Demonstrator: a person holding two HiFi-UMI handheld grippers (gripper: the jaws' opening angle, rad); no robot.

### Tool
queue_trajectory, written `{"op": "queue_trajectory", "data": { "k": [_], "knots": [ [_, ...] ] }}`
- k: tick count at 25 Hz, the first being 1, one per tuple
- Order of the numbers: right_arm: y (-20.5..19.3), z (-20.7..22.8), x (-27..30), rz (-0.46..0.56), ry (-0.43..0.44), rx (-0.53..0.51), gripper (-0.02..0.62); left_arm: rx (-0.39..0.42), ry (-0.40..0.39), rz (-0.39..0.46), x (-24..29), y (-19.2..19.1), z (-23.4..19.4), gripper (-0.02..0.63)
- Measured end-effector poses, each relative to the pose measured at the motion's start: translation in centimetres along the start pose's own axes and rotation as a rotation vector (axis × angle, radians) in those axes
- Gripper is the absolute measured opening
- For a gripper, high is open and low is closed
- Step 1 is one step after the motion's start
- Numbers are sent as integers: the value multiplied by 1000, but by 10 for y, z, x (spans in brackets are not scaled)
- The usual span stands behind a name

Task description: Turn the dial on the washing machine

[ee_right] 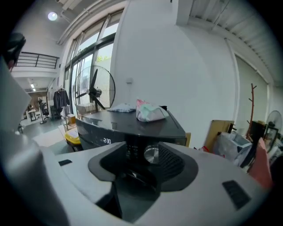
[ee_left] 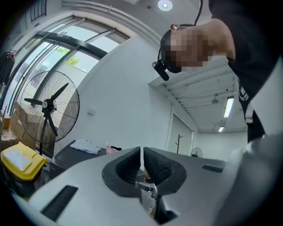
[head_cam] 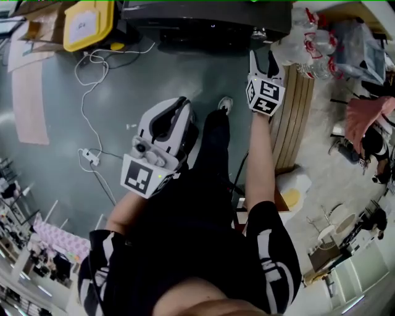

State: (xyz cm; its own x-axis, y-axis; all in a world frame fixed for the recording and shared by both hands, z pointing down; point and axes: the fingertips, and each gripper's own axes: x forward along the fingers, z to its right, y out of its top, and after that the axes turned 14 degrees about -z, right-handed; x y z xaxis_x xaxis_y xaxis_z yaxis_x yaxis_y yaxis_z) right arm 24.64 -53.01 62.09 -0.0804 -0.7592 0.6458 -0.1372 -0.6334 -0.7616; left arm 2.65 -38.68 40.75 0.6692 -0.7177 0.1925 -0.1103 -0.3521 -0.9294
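The washing machine [head_cam: 210, 18] is a dark grey box at the top of the head view. In the right gripper view its front [ee_right: 101, 134] shows a lit display, with a round silver dial [ee_right: 151, 154] beside it. My right gripper [ee_right: 143, 161] points at the dial with its jaws open. The dial shows between the jaws, nearer the right pad, and no pad presses on it. In the head view the right gripper [head_cam: 263, 58] is stretched toward the machine. My left gripper [head_cam: 183, 102] is held back near the body, shut and empty [ee_left: 141, 163].
Crumpled cloths [ee_right: 150, 111] lie on the machine's top. A yellow bin [head_cam: 88, 23] stands left of it, and a white cable [head_cam: 92, 123] trails over the floor. A standing fan [ee_right: 95, 92] is behind. A wooden panel [head_cam: 295, 117] and plastic bags [head_cam: 308, 43] stand at the right.
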Motion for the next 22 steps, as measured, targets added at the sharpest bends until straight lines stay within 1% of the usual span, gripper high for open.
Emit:
{"op": "queue_trajectory", "data": {
  "k": [3,6,9,11,13,14,15,16,18,19,20,21,22],
  "knots": [
    [-23,15,66,-62,-33,-54,275,-17,15,-13,30,-23,-19,41],
    [-34,27,112,-83,-45,-90,291,-21,19,-15,55,-42,-28,41],
    [-36,35,134,-84,-62,-98,295,-27,16,-23,76,-56,-30,41],
    [-37,38,138,-76,-74,-89,279,-30,15,-31,82,-61,-31,41],
    [-37,37,140,-68,-70,-74,278,-31,10,-34,84,-64,-31,41],
    [-38,37,140,-62,-62,-54,275,-32,8,-35,85,-65,-31,41],
    [-38,37,140,-57,-42,-8,272,-34,5,-36,85,-67,-31,41],
    [-39,39,140,-53,-6,72,268,-36,3,-38,86,-68,-31,40],
    [-41,44,140,-43,102,299,267,-41,-2,-41,86,-71,-32,41],
    [-41,46,138,-34,146,393,264,-45,-3,-41,85,-71,-32,41],
    [-41,47,135,-24,168,447,257,-49,-4,-41,84,-72,-32,41],
    [-40,47,133,-17,160,447,238,-53,-5,-42,84,-72,-31,41],
    [-39,45,131,-15,123,393,228,-54,-6,-44,84,-73,-31,41]
  ]
}}
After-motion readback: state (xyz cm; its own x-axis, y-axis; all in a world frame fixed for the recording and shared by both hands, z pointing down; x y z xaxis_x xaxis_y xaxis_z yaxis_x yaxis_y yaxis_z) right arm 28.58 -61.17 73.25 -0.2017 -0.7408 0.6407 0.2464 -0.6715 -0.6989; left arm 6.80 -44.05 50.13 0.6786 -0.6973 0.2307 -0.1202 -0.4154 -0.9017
